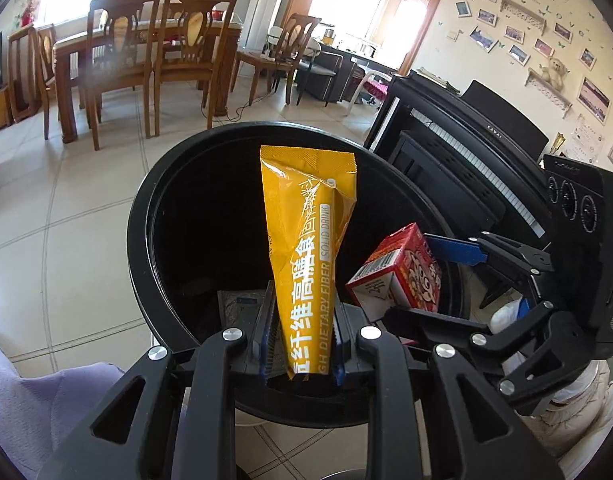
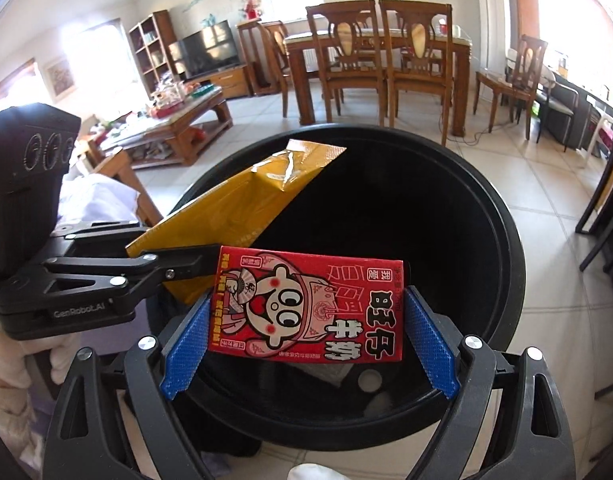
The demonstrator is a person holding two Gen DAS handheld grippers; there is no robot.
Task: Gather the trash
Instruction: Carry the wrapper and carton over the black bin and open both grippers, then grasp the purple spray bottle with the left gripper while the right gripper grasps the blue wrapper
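Both grippers hang over the black trash bin (image 1: 146,216), the left gripper (image 1: 302,344) pinching a yellow drink sachet (image 1: 306,240) upright above the opening while the right gripper (image 2: 306,336), jaws wide, clamps a red milk carton (image 2: 306,308) by its ends beside it.

Your room is bright with daylight — the windows (image 1: 346,0) behind the dining chairs (image 1: 122,60) blow out to white and throw a hazy flare across them. The bin's (image 2: 502,248) inside reads pure black. Both fisheye views bend hard at the edges — corners go dark; near objects stay sharp.
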